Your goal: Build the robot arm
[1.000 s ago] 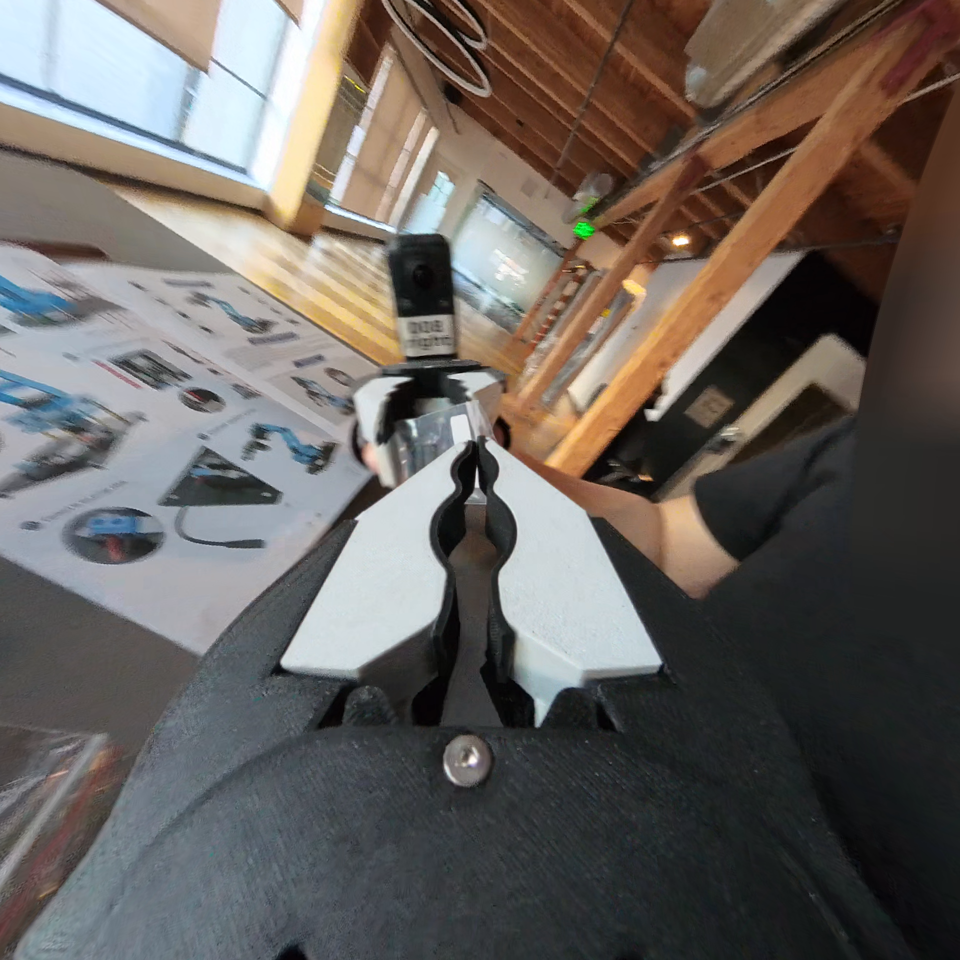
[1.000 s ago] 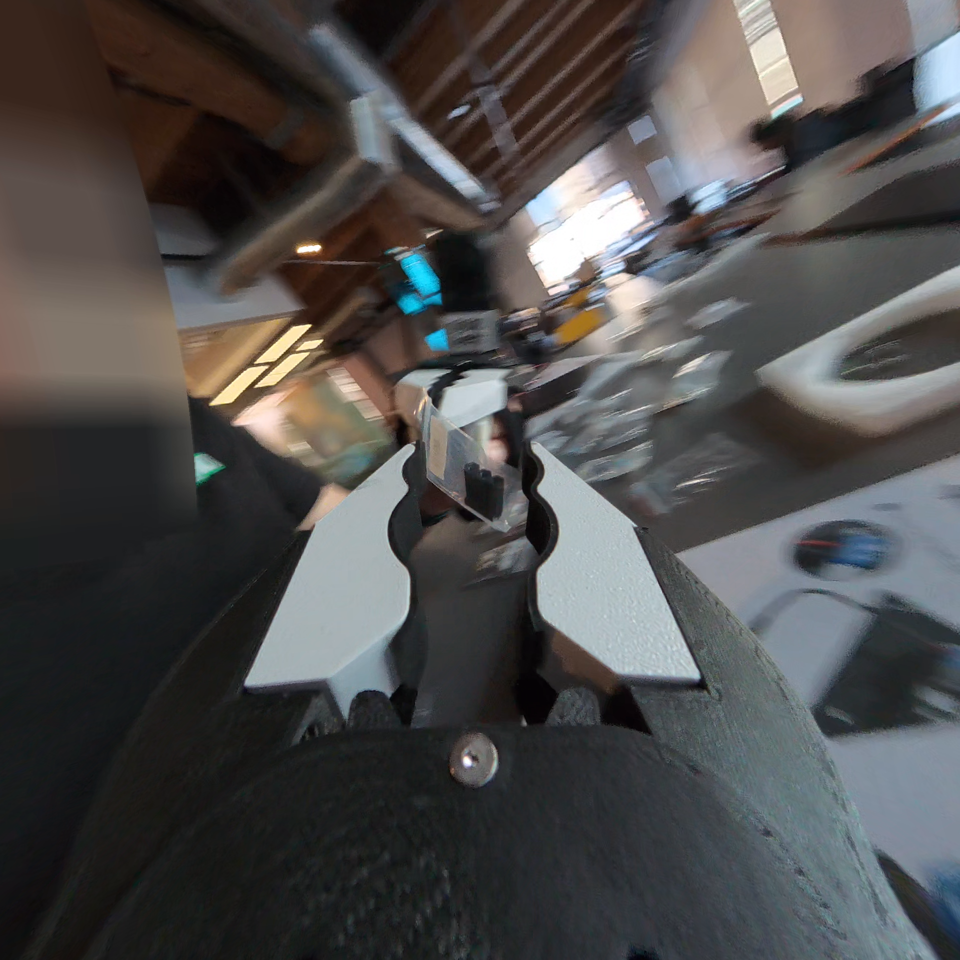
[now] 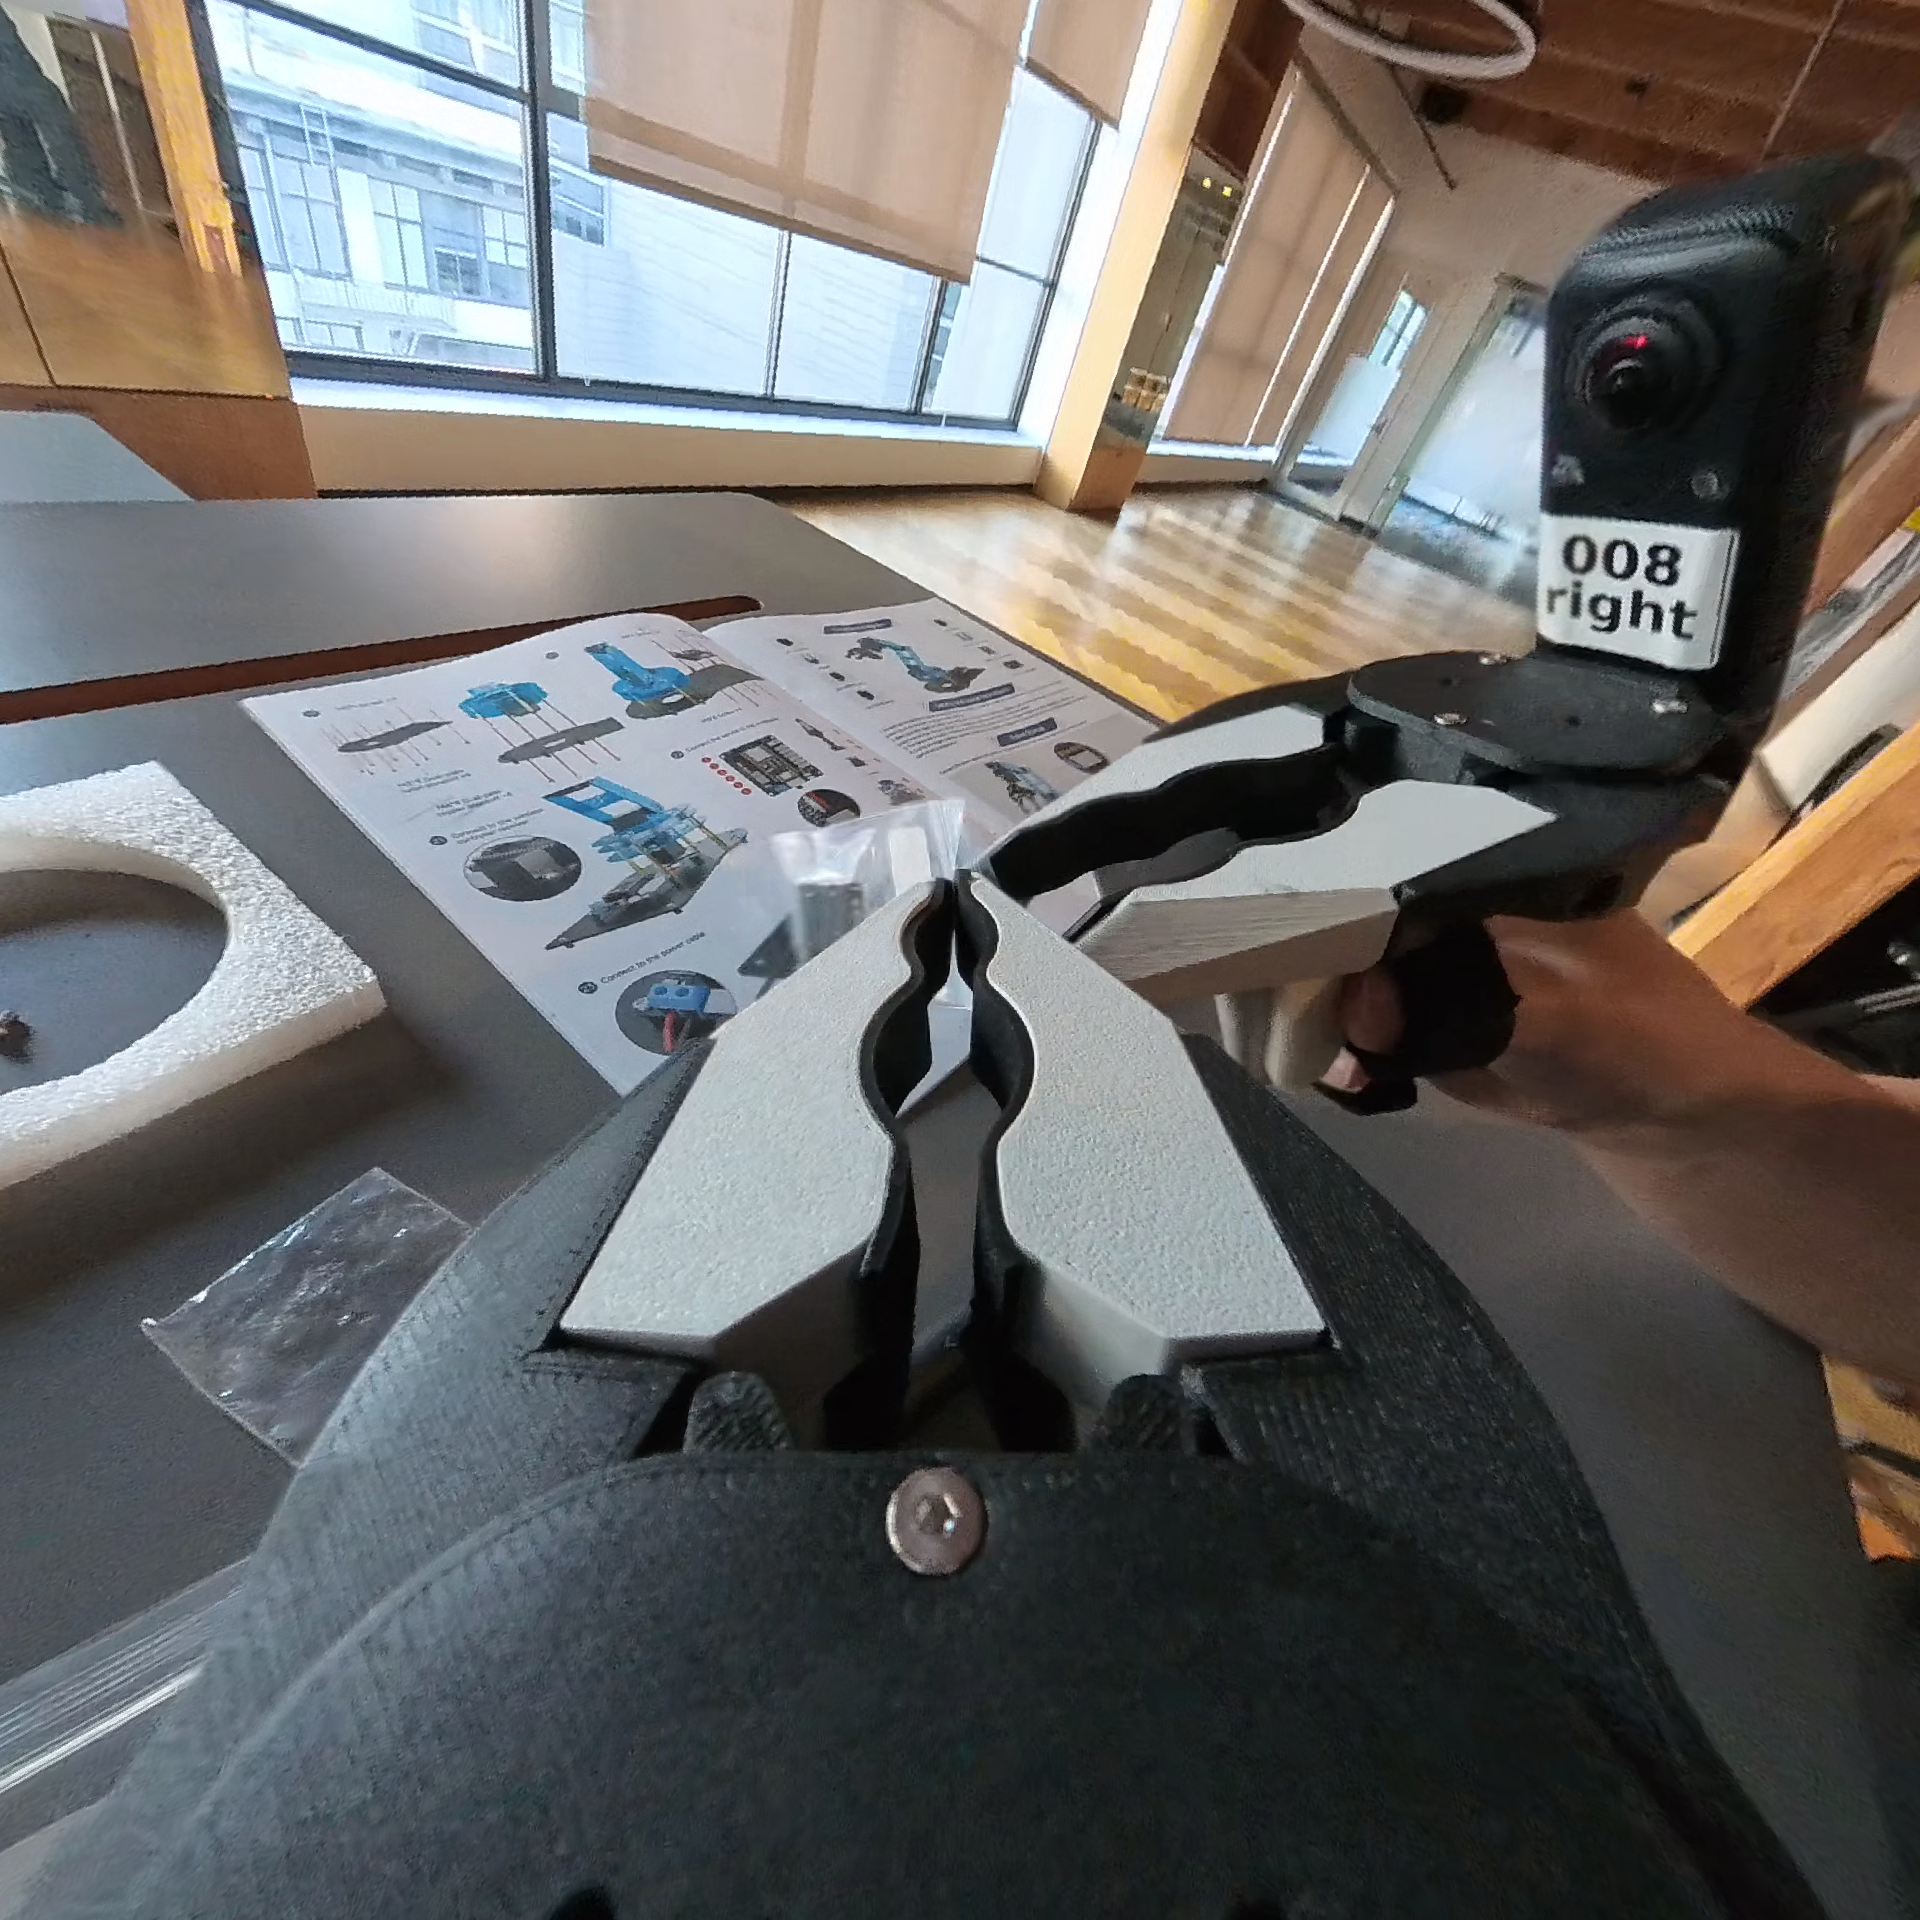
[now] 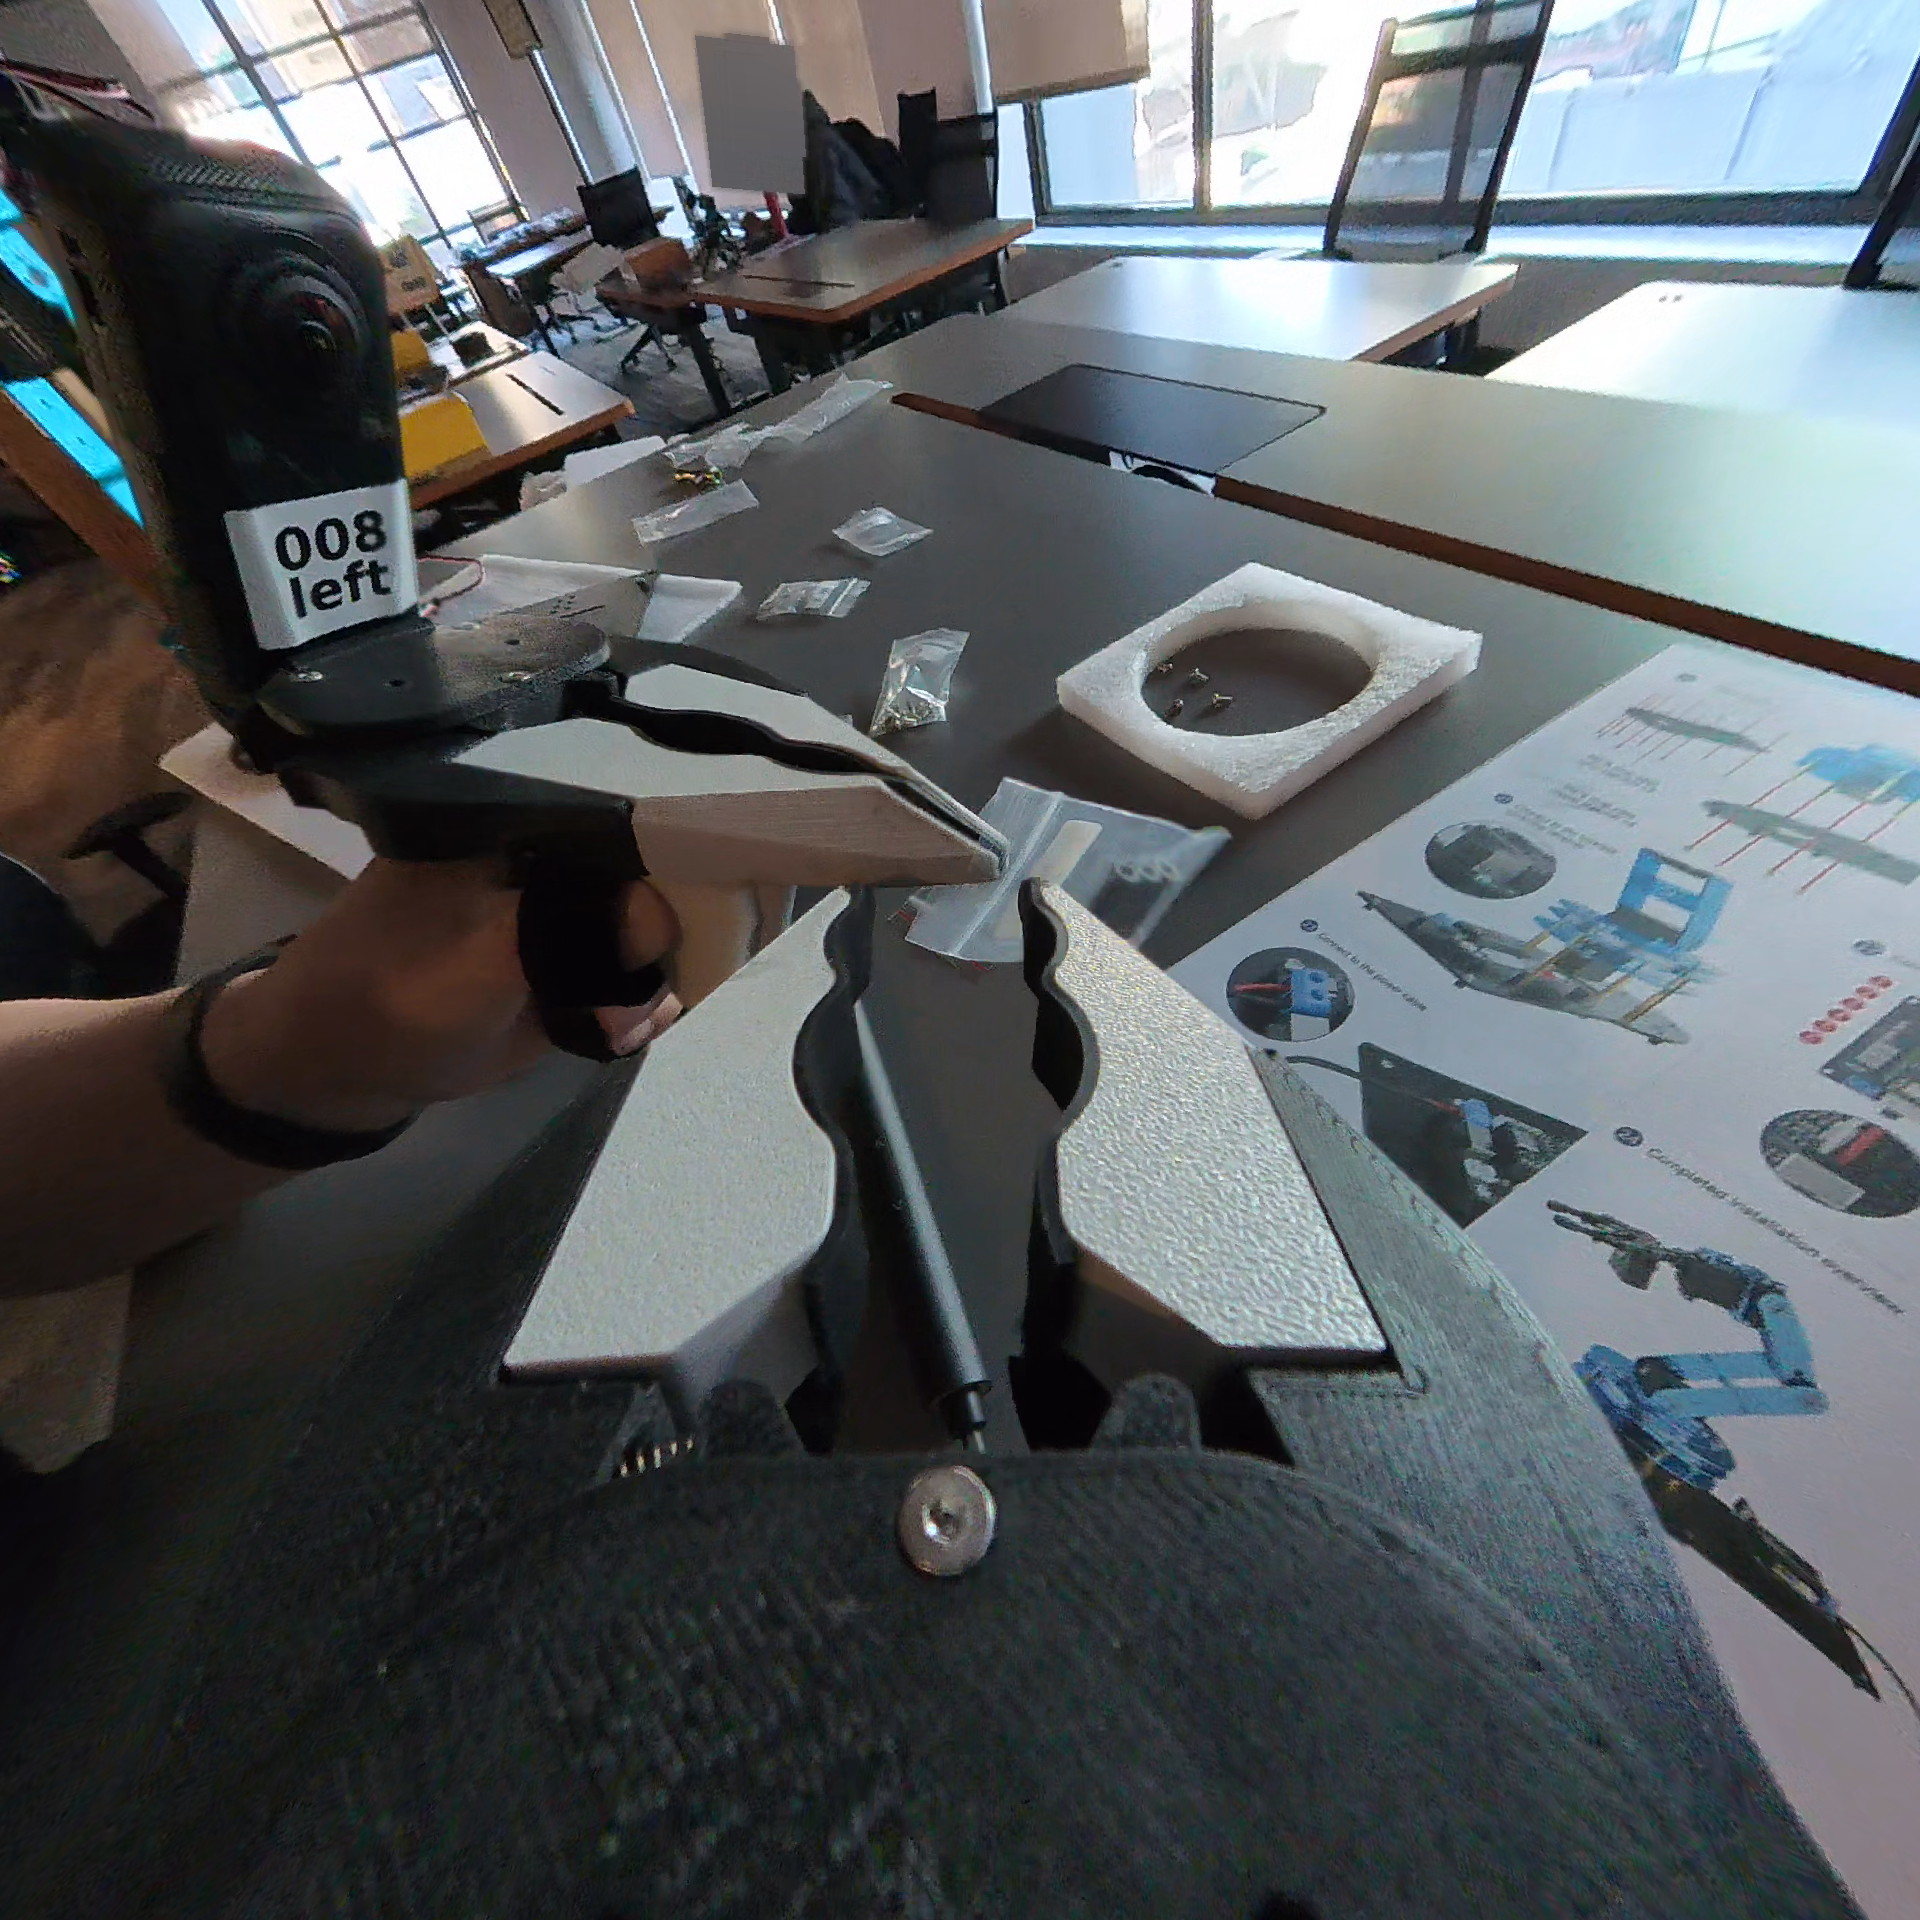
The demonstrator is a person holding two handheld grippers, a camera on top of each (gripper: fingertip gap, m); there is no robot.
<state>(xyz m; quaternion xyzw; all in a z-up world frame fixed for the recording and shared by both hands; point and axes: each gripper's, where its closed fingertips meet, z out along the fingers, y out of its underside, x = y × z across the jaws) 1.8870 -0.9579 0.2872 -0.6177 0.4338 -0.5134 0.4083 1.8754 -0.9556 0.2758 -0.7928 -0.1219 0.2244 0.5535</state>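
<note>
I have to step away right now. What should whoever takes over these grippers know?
Left gripper: shut on the edge of a clear parts bag.
Right gripper: open, fingers just short of that bag; a thin dark rod shows between them, and I cannot tell if it is held.
Beyond: a foam block with loose screws in its hole. Instruction sheet to the right.

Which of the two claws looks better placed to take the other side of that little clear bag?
Probably the right gripper: its jaws are open just in front of the clear bag. The left gripper is already shut on the bag's edge.
</note>
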